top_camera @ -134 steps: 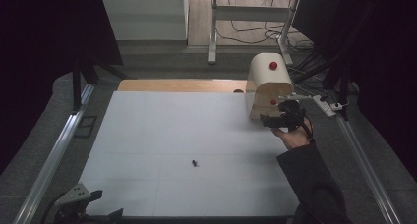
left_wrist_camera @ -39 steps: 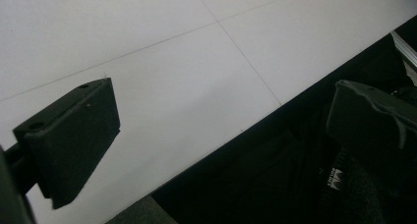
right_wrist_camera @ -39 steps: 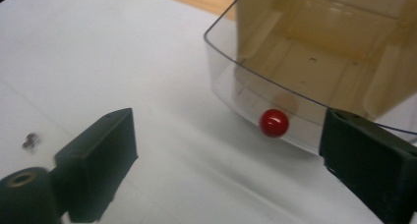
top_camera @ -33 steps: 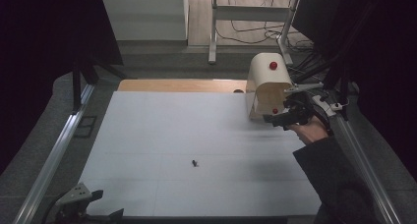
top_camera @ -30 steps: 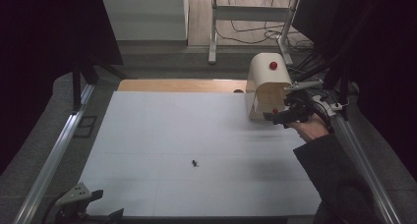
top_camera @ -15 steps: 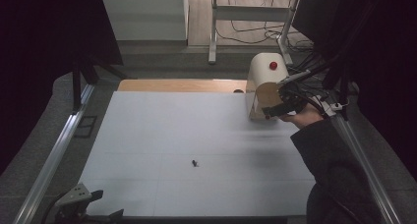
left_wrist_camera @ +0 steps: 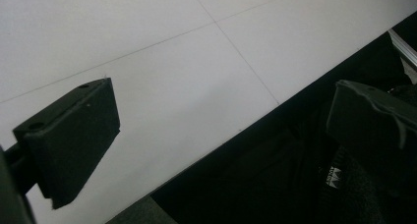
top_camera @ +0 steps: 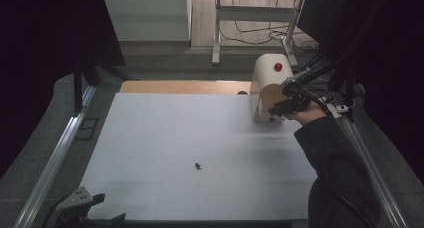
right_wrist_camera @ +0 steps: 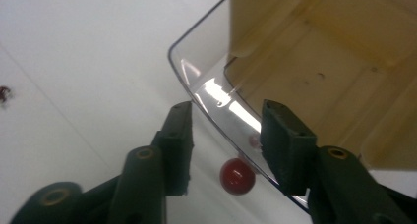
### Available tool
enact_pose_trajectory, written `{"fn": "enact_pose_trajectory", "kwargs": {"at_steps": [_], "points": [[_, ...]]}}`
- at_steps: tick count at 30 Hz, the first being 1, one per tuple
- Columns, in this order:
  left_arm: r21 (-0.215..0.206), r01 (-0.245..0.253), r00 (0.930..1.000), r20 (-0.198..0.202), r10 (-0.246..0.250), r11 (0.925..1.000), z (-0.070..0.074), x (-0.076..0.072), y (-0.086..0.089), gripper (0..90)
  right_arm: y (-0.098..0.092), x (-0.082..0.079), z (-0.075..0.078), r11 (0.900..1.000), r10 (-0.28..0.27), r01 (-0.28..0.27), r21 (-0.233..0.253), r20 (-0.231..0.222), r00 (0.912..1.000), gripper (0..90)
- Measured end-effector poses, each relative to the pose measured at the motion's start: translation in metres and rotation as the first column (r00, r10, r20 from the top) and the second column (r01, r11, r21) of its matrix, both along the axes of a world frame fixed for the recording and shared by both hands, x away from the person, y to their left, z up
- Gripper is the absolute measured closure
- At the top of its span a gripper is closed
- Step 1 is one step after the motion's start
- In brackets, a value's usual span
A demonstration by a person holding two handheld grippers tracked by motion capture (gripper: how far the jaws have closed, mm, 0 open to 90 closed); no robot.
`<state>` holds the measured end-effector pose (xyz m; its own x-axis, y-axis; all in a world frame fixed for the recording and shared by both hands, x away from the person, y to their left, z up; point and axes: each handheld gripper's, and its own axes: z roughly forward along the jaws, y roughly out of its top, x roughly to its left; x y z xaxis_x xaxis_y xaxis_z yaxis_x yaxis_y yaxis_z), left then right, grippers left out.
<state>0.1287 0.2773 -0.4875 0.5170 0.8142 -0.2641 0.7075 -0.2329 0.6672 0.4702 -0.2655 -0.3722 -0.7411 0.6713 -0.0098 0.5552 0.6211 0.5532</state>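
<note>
A cream, round-topped box with a red knob on top stands at the table's far right. My right gripper is at the box's front, held by a hand in a dark sleeve. In the right gripper view its open jaws straddle the edge of the clear curved lid, with the lid's red knob between them but untouched by either pad. The wooden inside shows behind the lid. My left gripper rests at the table's front left corner, its jaws wide open on nothing.
A small dark speck lies near the middle of the white table. A wooden strip runs along the back edge. Metal rails flank the table. Cables trail by the box.
My right gripper has risen from the box's lower front towards its curved face, and the brown inside now shows there. The left gripper has stayed put.
</note>
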Motion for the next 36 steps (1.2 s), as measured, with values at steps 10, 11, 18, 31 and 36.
{"fn": "enact_pose_trajectory", "kwargs": {"at_steps": [10, 11, 18, 31, 36], "points": [[0.000, 0.000, 1.0000, -0.001, 0.000, 1.0000, 0.000, 0.000, 0.000, 0.0, -0.001, -0.005, 0.003, 0.999, 0.035, -0.035, 0.002, -0.015, 0.9993, 67.0], [0.001, 0.000, 1.0000, -0.001, 0.000, 1.0000, 0.000, 0.000, 0.000, 0.0, -0.001, -0.006, 0.003, 0.999, 0.037, -0.037, 0.002, -0.015, 0.9992, 67.3], [0.001, 0.000, 1.0000, -0.002, 0.000, 1.0000, 0.000, 0.000, 0.000, 0.0, -0.002, -0.013, 0.002, 0.999, 0.051, -0.051, 0.000, -0.021, 0.9985, 68.3], [0.002, -0.001, 1.0000, -0.004, 0.001, 1.0000, 0.000, 0.000, 0.000, 0.0, -0.008, -0.028, 0.000, 0.998, 0.059, -0.059, 0.005, -0.001, 0.9983, 68.5], [0.001, -0.001, 1.0000, -0.004, 0.001, 1.0000, 0.000, 0.000, 0.000, 0.0, -0.009, -0.031, 0.000, 0.999, 0.044, -0.044, 0.017, 0.019, 0.9989, 66.5]]}}
